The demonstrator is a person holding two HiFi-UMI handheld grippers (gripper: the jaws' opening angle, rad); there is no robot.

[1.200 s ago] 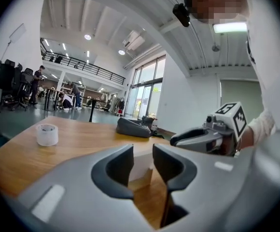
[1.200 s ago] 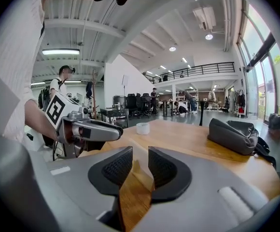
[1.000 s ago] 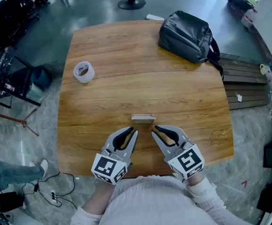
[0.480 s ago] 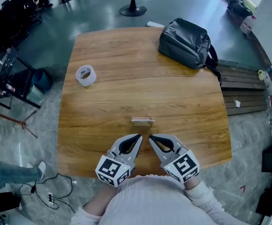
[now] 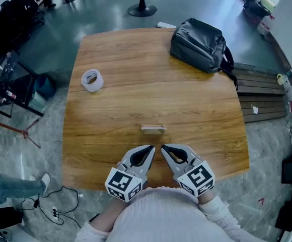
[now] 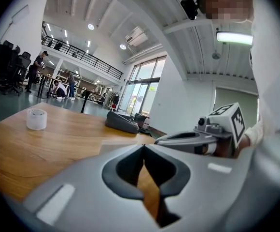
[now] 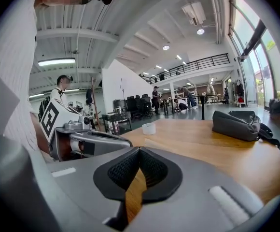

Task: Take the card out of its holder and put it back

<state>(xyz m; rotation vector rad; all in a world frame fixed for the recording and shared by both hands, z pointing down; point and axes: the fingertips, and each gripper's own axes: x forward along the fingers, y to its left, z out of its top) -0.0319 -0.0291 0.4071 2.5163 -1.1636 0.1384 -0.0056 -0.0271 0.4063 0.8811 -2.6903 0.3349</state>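
Items I log on the wooden table [image 5: 111,110]:

- Left gripper [image 5: 149,148]: I see its jaws fully together, tips touching, nothing between them; it sits low over the near edge.
- Right gripper [image 5: 164,147]: I see its jaws likewise together and empty; it is just beside the left, the two tips angled toward each other.
- Card holder [image 5: 153,129]: a small pale piece near the table's middle, just ahead of both tips and apart from them. I cannot separate the card from it.
- Tape roll [image 5: 91,79]: far left.
- Grey bag [image 5: 199,38]: far right corner.
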